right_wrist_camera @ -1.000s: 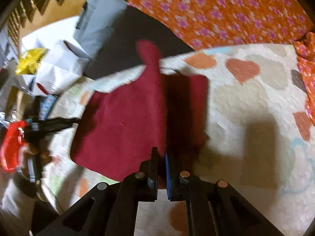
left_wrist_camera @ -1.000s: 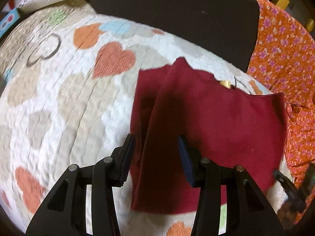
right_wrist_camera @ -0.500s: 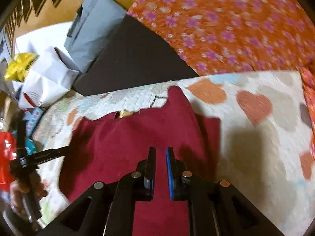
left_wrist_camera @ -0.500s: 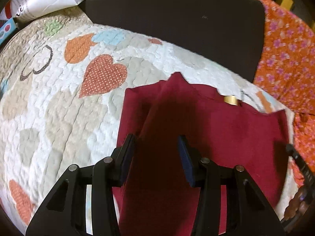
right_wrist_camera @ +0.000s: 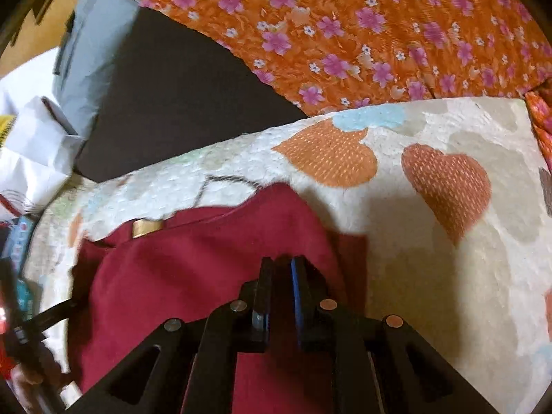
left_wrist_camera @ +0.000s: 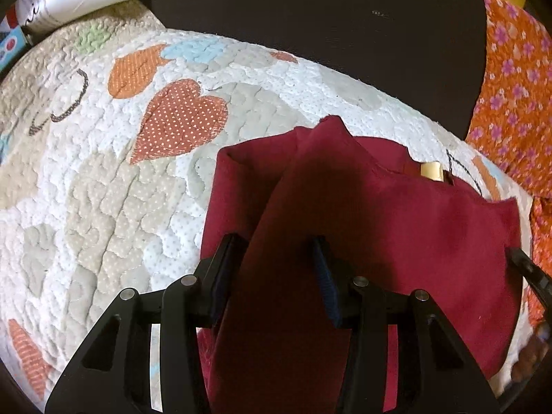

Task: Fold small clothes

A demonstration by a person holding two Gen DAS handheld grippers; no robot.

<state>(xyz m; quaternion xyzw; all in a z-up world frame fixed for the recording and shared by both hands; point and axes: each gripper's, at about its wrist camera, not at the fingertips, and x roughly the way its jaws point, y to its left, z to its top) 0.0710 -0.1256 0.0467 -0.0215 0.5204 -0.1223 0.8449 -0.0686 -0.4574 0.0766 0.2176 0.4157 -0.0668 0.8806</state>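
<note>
heart quilt (left_wrist_camera: 103,189) — orange floral cloth (right_wrist_camera: 362,27)

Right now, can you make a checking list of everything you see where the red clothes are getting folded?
Surface: white quilt with heart patches, spread flat.
Job's things: dark red garment lying on the quilt, one part lifted in a fold; tan label at its far edge.
Clutter: orange flowered cloth beside the quilt; white paper bag; grey folded cloth.
Grippers: left gripper open, fingers either side of the raised fold; right gripper nearly closed, red cloth between its fingers.
Cables: nothing seen.
Surroundings: dark mat past the quilt; wood beyond, too blurred to name.
</note>
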